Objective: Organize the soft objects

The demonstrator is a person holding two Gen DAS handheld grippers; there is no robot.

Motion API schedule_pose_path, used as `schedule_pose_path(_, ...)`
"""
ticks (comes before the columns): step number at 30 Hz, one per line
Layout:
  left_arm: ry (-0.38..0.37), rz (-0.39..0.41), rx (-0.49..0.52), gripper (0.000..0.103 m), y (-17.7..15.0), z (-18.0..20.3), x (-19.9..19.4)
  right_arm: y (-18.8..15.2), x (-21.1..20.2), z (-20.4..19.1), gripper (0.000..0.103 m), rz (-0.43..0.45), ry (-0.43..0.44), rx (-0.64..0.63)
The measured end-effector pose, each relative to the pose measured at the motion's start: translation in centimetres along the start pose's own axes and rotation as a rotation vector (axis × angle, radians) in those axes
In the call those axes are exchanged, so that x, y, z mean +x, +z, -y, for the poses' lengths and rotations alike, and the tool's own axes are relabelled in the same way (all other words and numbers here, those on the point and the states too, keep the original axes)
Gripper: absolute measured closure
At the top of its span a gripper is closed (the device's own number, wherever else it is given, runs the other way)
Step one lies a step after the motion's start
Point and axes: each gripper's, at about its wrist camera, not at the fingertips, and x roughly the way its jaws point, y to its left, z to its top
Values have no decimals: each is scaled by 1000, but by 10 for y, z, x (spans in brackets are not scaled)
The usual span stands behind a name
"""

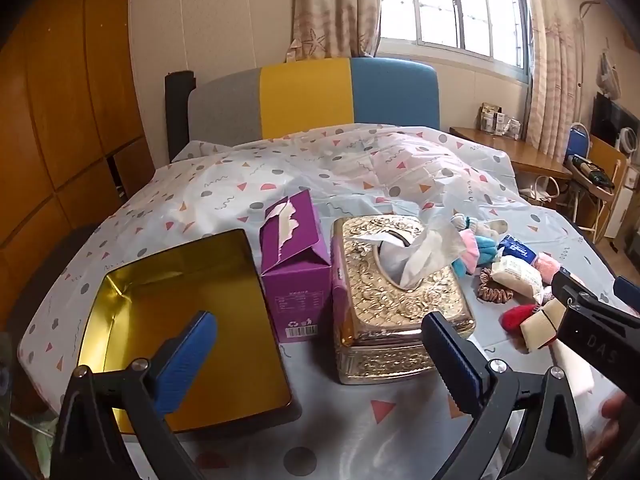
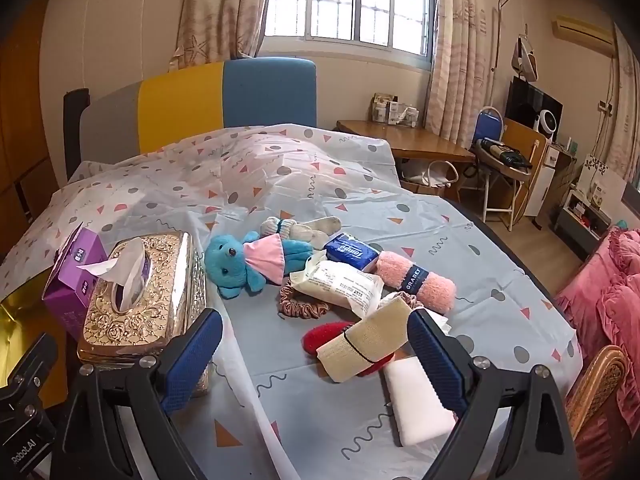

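A pile of soft things lies on the patterned tablecloth (image 2: 460, 240): a blue teddy (image 2: 236, 264) in a pink dress, a grey plush (image 2: 304, 226), a blue tissue pack (image 2: 352, 256), a white packet (image 2: 340, 286), a pink rolled towel (image 2: 416, 286), a pink scrunchie (image 2: 300, 304), a red item (image 2: 320, 334), a beige bandage roll (image 2: 368, 344) and a white sponge (image 2: 420, 400). My right gripper (image 2: 316, 348) is open, low over the beige roll. My left gripper (image 1: 320, 352) is open and empty, above the empty gold tin (image 1: 180, 332) and the gold tissue box (image 1: 396, 292).
A purple carton (image 1: 296, 260) stands between the tin and the tissue box. Behind the table is a grey, yellow and blue chair back (image 1: 312, 96). A wooden desk (image 2: 404, 140) stands under the window, a pink bedspread (image 2: 608, 300) at right.
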Motion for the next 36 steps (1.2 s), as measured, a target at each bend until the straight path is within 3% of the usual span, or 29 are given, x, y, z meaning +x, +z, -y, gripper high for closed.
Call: schedule_pose_path(36, 6, -19, 6, 0, -7, -6, 3, 5, 16, 11, 8, -14, 3, 4)
